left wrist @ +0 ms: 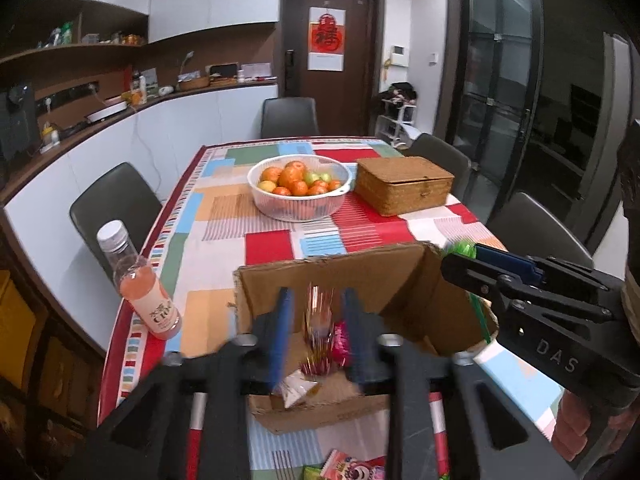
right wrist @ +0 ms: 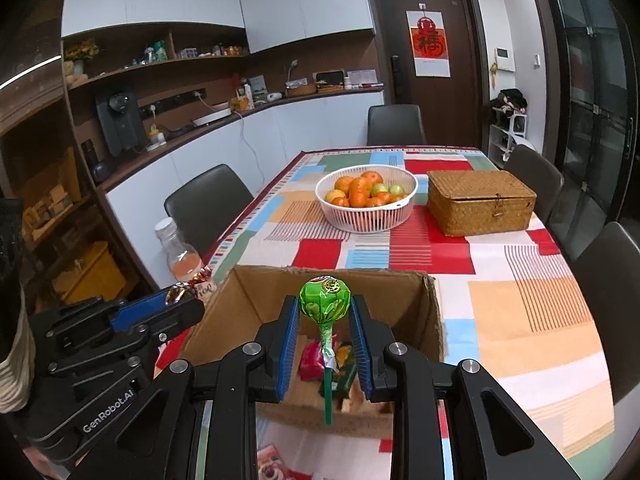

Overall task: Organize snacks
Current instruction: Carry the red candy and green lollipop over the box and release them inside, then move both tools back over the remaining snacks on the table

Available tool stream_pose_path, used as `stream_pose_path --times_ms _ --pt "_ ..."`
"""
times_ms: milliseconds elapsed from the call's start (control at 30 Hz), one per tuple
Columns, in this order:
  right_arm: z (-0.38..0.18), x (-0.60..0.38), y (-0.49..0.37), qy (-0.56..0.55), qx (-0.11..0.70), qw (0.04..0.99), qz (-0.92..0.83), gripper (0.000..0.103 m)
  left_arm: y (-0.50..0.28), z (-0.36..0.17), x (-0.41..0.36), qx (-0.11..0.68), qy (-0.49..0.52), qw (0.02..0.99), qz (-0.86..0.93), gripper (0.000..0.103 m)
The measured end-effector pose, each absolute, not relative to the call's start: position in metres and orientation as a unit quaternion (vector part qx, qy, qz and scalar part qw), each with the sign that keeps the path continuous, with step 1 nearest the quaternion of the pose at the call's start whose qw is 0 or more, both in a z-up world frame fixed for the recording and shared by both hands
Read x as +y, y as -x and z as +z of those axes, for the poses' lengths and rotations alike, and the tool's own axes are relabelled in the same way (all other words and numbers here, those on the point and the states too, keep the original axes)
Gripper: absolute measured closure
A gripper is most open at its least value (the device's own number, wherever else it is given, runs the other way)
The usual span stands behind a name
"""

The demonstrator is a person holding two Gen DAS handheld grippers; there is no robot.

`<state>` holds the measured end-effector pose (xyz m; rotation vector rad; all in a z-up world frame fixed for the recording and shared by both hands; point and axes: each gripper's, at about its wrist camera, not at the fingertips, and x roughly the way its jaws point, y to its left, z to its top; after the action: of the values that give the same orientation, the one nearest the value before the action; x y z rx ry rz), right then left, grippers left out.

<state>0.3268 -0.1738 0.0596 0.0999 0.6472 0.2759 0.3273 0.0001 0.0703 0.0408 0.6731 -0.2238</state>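
The green lollipop (right wrist: 325,298) sits upright in the right hand-held gripper (right wrist: 325,344), jaws narrow, blue pads pinching the wrapped head over the open cardboard box (right wrist: 404,292) on the table (right wrist: 520,320). It should be light and hard, though the stick is thin and the wrapper slick, so the head looks the safest place to hold it. The left hand-held gripper (left wrist: 316,336) stands partly open over the same box, and a foil-wrapped candy (left wrist: 318,320) shows blurred between its pads, which do not seem to press on it; I judge it is dropping in. It looks light and crinkly, best nipped at a twisted end. Counted: one lollipop, one foil candy, one box holding at least three or four wrapped snacks (right wrist: 312,364), with a few more packets (left wrist: 348,466) on the near edge of the table, too cropped to count. Also one pink drink bottle (left wrist: 144,288), one fruit basket (left wrist: 300,190) and one wicker box (left wrist: 404,186).
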Motion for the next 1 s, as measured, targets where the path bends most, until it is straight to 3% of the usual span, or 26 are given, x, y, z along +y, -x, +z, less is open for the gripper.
stream_pose_path --times_ms 67,133,1000 --pt "0.058 -0.174 -0.328 -0.051 0.319 0.938 0.128 0.061 -0.326 0.07 0.004 0.328 -0.014 0.939 -0.107 0.065" --pt "0.057 -0.175 -0.325 -0.049 0.317 0.939 0.126 0.055 -0.321 0.07 0.005 0.326 -0.016 0.939 -0.104 0.065" --pt "0.042 -0.159 -0.234 -0.017 0.325 0.932 0.161 0.055 -0.219 0.059 0.024 0.319 -0.025 0.943 -0.097 0.061"
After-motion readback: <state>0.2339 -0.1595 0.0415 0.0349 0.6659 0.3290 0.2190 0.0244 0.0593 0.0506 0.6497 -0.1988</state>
